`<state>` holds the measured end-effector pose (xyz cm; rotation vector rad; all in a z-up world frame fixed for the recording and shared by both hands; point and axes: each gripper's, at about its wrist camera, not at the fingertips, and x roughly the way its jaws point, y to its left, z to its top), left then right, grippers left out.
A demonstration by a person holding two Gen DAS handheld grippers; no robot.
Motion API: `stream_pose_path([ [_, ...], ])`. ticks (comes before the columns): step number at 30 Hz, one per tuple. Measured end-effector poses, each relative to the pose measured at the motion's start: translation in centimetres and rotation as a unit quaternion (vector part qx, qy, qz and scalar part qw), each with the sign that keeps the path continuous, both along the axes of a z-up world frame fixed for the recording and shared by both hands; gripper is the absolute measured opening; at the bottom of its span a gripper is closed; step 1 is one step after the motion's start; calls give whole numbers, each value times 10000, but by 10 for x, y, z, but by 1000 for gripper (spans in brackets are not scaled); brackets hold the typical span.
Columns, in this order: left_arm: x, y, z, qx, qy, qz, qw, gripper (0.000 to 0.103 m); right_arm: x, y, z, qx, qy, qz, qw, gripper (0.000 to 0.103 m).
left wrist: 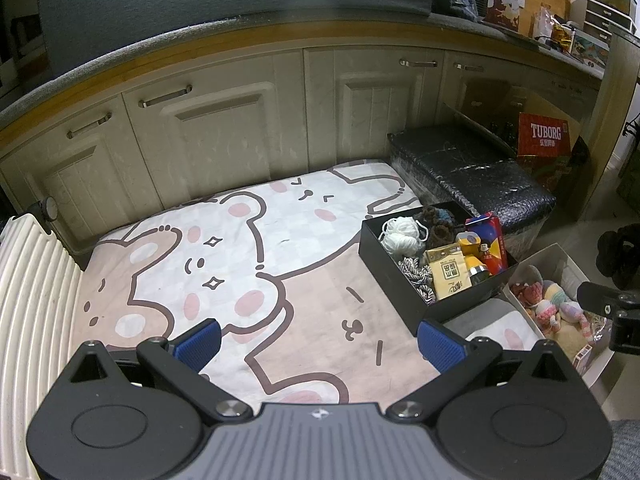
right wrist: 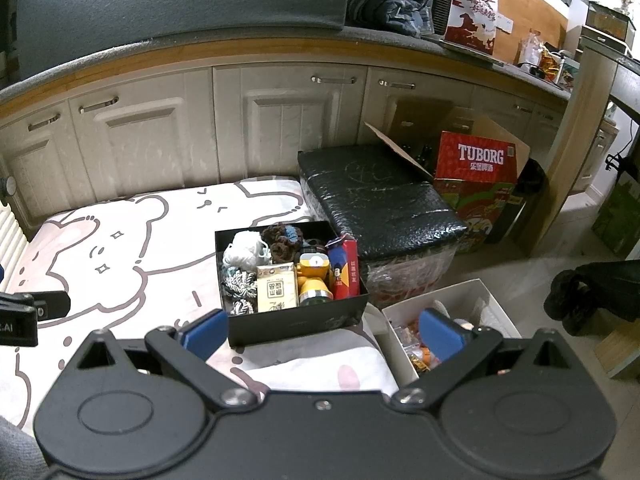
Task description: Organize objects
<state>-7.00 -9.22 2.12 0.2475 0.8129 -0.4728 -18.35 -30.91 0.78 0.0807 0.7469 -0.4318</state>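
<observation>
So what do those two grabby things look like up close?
Both look alike. The left tool has two blue ribbed pads on black arms with silver screws, plus two round black housings and a grey ridged body bearing a small mark. The right tool has blue pads too, but its body is all black. No sleeves or cables show.

Matt cloth blanket (left wrist: 248, 264), matt black cardboard box (right wrist: 296, 322), glossy black wrap on the bench (right wrist: 380, 204), brushed-metal cabinet handles (left wrist: 165, 96).
</observation>
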Motion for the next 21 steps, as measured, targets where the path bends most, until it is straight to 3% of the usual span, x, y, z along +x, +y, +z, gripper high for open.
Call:
stream_pose_path([
  [21, -1, 0, -2, -5, 13, -8, 10000, 103, 0, 1, 0, -5, 4, 1, 10000, 103],
])
